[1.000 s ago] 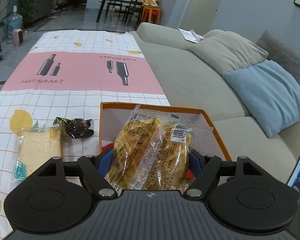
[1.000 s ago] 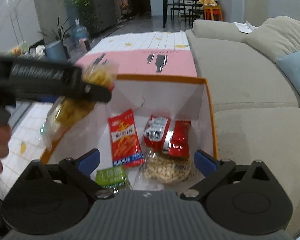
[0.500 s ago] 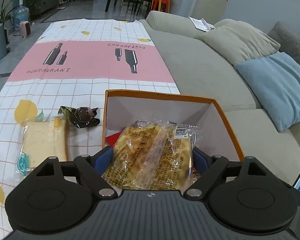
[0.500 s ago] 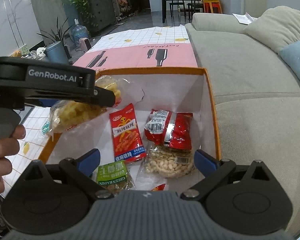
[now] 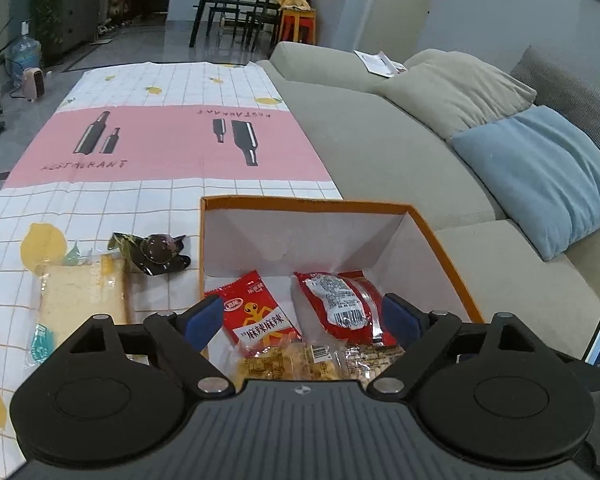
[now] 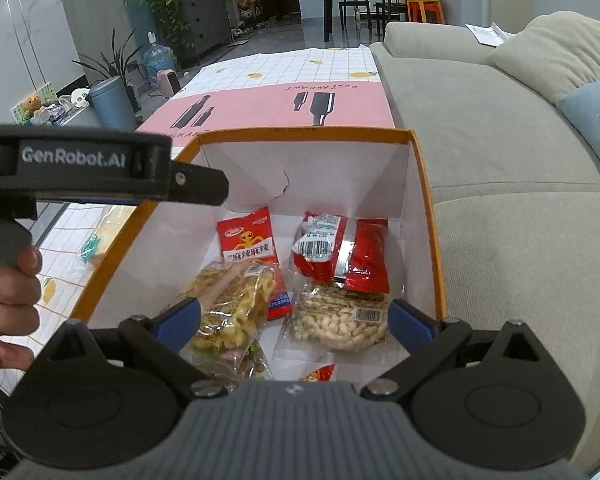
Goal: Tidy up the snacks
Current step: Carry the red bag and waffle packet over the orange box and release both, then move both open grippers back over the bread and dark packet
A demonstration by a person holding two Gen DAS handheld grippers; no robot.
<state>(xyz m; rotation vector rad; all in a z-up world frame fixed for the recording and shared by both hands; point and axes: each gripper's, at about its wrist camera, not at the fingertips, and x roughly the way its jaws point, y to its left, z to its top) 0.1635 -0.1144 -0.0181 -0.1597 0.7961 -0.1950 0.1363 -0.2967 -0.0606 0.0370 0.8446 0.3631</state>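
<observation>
Having let the yellow snack bag drop into the orange box, lift your wide-open, empty left gripper straight up, right gripper likewise open.

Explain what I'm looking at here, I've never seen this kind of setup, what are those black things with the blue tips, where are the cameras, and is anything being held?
No robot here: a person holds a hand-operated gripper in each hand, and a wide-angle camera on each looks forward along its two blue-tipped fingers. One picture comes from the left gripper, the other from the right gripper, which also sees the left one from the side, with the person's hand on its handle.

Both look down into an orange box on a patterned tablecloth, beside a sofa. Inside lie a yellow snack bag, two red packets and a clear bag of peanuts.

Outside the box are wrapped bread and a small dark wrapped sweet.

Nothing is held. The left fingers have just been opening, with nothing between them; the right fingers are open too.
</observation>
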